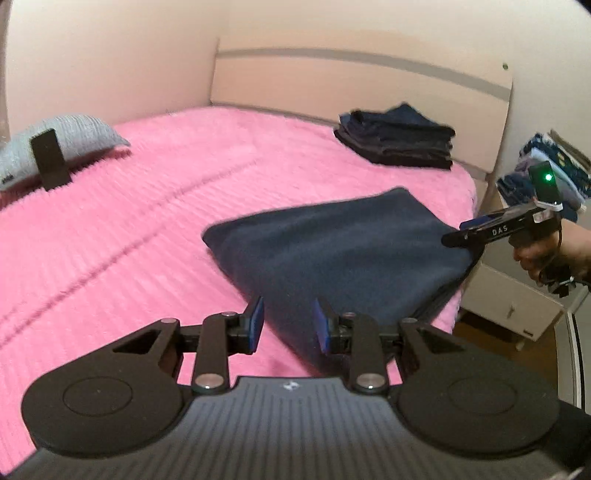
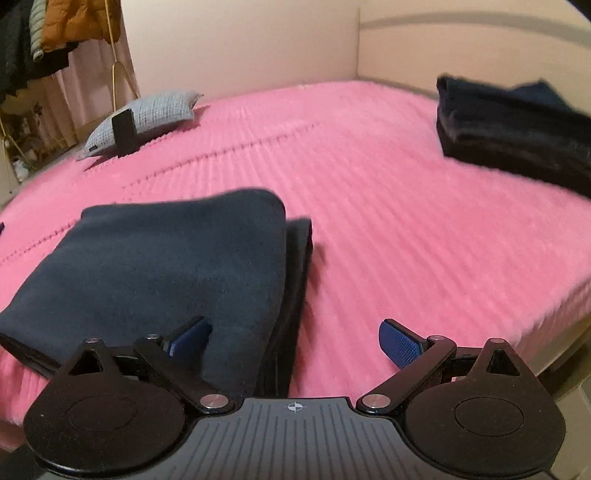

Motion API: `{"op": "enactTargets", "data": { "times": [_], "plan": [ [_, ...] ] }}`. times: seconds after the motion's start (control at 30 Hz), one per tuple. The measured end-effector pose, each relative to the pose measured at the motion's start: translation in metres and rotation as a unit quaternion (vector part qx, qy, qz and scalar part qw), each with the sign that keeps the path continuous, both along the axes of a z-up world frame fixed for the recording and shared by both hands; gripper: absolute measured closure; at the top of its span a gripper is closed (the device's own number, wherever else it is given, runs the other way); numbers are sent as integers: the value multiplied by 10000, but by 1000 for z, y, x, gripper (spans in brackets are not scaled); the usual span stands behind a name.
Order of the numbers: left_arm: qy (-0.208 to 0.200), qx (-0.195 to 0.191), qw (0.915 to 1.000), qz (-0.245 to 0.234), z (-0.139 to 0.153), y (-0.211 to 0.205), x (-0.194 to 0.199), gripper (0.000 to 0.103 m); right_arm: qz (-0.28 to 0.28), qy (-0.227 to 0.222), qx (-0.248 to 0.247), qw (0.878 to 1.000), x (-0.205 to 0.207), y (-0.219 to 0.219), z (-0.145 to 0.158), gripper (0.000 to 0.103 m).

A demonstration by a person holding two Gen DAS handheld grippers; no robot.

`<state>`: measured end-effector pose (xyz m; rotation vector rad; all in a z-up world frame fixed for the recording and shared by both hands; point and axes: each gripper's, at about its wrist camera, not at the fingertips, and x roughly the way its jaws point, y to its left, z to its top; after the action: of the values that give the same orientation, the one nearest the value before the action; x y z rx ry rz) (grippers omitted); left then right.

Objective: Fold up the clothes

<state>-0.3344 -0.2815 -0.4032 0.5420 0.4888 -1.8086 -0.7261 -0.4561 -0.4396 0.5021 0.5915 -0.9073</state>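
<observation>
A folded navy garment (image 1: 332, 251) lies on the pink bed cover (image 1: 129, 229), near the bed's right edge. My left gripper (image 1: 288, 323) is open just short of the garment's near corner, and dark cloth shows through the gap between its blue pads. The right gripper (image 1: 458, 236), held by a hand, reaches the garment's right edge. In the right wrist view the right gripper (image 2: 293, 339) is wide open. Its left finger hangs over the garment (image 2: 166, 266), its right finger over the pink cover (image 2: 406, 221). Nothing is clamped.
A stack of folded dark clothes (image 1: 399, 140) sits by the headboard (image 1: 351, 81). A grey pillow (image 1: 55, 144) with a black object (image 1: 50, 162) against it lies at the far left. A white nightstand (image 1: 509, 302) stands beside the bed. Clothes hang on a rack (image 2: 55, 33).
</observation>
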Motion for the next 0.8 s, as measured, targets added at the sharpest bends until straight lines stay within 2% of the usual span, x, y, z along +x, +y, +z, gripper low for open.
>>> {"op": "enactTargets", "data": {
  "times": [0.13, 0.27, 0.37, 0.4, 0.43, 0.47, 0.53, 0.6, 0.7, 0.8],
  "plan": [
    [145, 110, 9998, -80, 1, -10, -2, 73, 97, -128, -250, 9996, 0, 10, 19, 6],
    [223, 99, 9995, -207, 4, -28, -10, 72, 245, -524, -451, 9973, 3, 11, 45, 6],
    [166, 145, 9989, -409, 1, -45, -19, 72, 496, -847, -386, 9944, 14, 0, 51, 6],
    [137, 169, 9987, -471, -1, -50, -23, 72, 602, -957, -317, 9931, 19, -4, 51, 9],
    [94, 197, 9984, -517, -4, -56, -25, 72, 705, -1027, -237, 9919, 24, -10, 50, 20],
    [48, 219, 9983, -546, -5, -62, -27, 72, 786, -1021, -165, 9915, 30, -16, 48, 25],
    [54, 263, 9981, -548, -6, -77, -26, 72, 940, -987, -22, 9907, 43, -30, 44, 26],
    [108, 406, 9979, -492, -9, -94, -21, 72, 1069, -792, 22, 9911, 56, -43, 38, 26],
    [89, 738, 9965, -386, -23, -120, -15, 71, 1035, -362, 116, 9939, 67, -62, 24, 34],
    [107, 960, 9948, -329, -40, -138, -13, 71, 1017, -469, 309, 9932, 65, -77, 12, 34]
  ]
}}
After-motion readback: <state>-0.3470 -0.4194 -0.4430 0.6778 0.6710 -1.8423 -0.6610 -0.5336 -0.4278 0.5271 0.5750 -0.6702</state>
